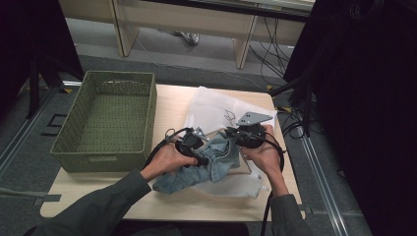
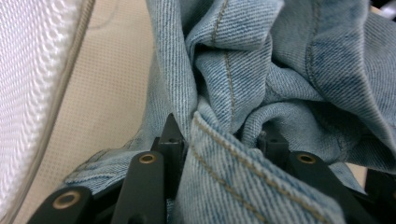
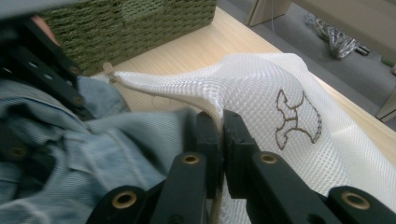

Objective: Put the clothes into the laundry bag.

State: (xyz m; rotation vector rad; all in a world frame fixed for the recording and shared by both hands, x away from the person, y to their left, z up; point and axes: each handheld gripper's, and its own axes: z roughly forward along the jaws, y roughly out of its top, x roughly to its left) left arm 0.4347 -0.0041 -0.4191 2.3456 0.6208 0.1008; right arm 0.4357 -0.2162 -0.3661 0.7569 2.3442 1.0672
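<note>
A crumpled light-blue denim garment (image 1: 216, 158) lies at the mouth of a white mesh bag (image 1: 216, 105) on the table. My left gripper (image 1: 205, 160) is shut on a thick fold of the denim (image 2: 261, 70), which bulges between its jaws (image 2: 219, 133). My right gripper (image 1: 231, 133) is shut on the rim of the mesh bag (image 3: 261, 88), the jaws (image 3: 219, 122) pinching the fabric and lifting it a little. In the right gripper view the denim (image 3: 116, 144) sits just left of the jaws, with the left gripper (image 3: 46, 70) behind it.
A green woven basket (image 1: 74, 161) stands on the left half of the wooden table (image 1: 172, 206), its near wall (image 3: 130, 23) close behind the grippers. A black curtain hangs to the right, and cables run on the floor beyond the table.
</note>
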